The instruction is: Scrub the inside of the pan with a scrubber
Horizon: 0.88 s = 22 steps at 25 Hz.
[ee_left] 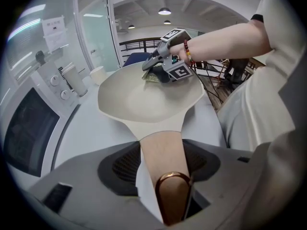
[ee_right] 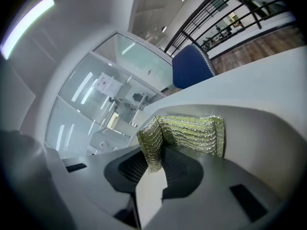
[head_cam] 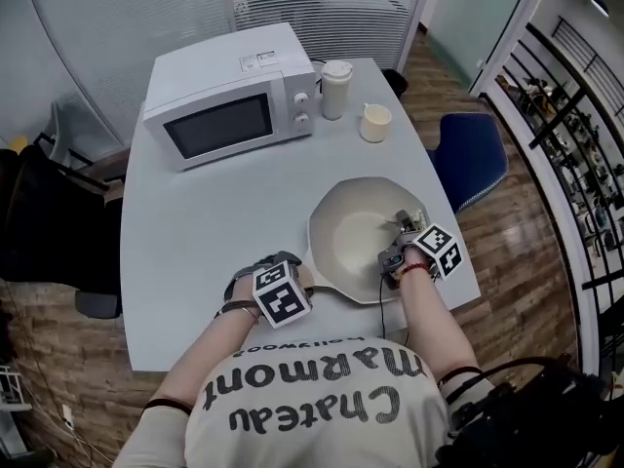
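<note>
head view: two hand-held grippers at a pale pan (head_cam: pixel 351 232) near the right edge of the tabletop (head_cam: pixel 195 252).
left gripper (ee_left: pixel 162 164) is clamped on the pan's handle (ee_left: pixel 160 147), which points toward the near edge, and both pads press its sides. right gripper (ee_right: pixel 160 159) is closed on a folded yellow-green mesh scrubber (ee_right: pixel 192 133), pinching one fold between its jaws. the rest of the scrubber spreads against the pan's inner wall by the right rim. the pan rests on the tabletop close to the near right corner. a white microwave (head_cam: pixel 229 96) stands toward the far left corner, with a lidded tumbler (head_cam: pixel 335 88) and a cream cup (head_cam: pixel 375 123) just beside it along the far edge. a blue chair (head_cam: pixel 473 154) stands off the right edge.
</note>
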Available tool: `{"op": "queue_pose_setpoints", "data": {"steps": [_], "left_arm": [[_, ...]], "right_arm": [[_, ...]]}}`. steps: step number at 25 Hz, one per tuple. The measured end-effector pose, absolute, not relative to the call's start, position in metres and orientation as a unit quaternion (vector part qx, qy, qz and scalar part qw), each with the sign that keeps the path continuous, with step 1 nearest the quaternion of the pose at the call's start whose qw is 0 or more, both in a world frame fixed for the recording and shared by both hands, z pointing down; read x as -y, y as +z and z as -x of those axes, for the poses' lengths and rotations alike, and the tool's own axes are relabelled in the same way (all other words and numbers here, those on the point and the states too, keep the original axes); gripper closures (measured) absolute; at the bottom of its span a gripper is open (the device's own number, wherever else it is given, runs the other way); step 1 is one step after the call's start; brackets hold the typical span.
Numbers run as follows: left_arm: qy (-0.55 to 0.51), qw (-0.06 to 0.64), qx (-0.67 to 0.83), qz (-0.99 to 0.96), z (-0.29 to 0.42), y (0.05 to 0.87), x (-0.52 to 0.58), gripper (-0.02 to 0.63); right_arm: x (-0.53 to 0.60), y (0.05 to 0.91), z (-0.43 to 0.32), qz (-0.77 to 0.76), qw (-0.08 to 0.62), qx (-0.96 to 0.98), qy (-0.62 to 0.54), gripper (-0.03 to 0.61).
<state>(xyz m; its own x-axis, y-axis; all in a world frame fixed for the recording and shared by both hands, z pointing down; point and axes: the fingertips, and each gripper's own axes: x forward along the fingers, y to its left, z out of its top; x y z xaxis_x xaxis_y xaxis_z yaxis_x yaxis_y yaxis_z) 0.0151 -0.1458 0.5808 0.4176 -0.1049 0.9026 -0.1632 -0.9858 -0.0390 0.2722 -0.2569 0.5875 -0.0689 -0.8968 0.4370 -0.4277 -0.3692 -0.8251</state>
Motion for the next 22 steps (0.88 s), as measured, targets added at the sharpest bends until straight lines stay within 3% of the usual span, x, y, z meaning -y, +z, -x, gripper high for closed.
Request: {"op": "queue_pose_setpoints", "data": {"steps": [13,16,22], "left_arm": [[0.546,-0.010,0.050,-0.836,-0.008,0.579,0.150,0.360],[0.555,-0.029,0.049,-0.830,-0.008,0.582,0.152,0.365],[0.568,-0.005,0.063,-0.821,-0.007,0.585,0.147,0.365]], "right_arm": [[0.237,0.583,-0.287,0.652,0.282,-0.475,-0.519,0.500],[0.263,0.580,-0.241,0.580,0.197,-0.575,-0.542,0.500],[0.237,0.563,-0.090,0.279,-0.094,-0.799,-0.524,0.500]]}}
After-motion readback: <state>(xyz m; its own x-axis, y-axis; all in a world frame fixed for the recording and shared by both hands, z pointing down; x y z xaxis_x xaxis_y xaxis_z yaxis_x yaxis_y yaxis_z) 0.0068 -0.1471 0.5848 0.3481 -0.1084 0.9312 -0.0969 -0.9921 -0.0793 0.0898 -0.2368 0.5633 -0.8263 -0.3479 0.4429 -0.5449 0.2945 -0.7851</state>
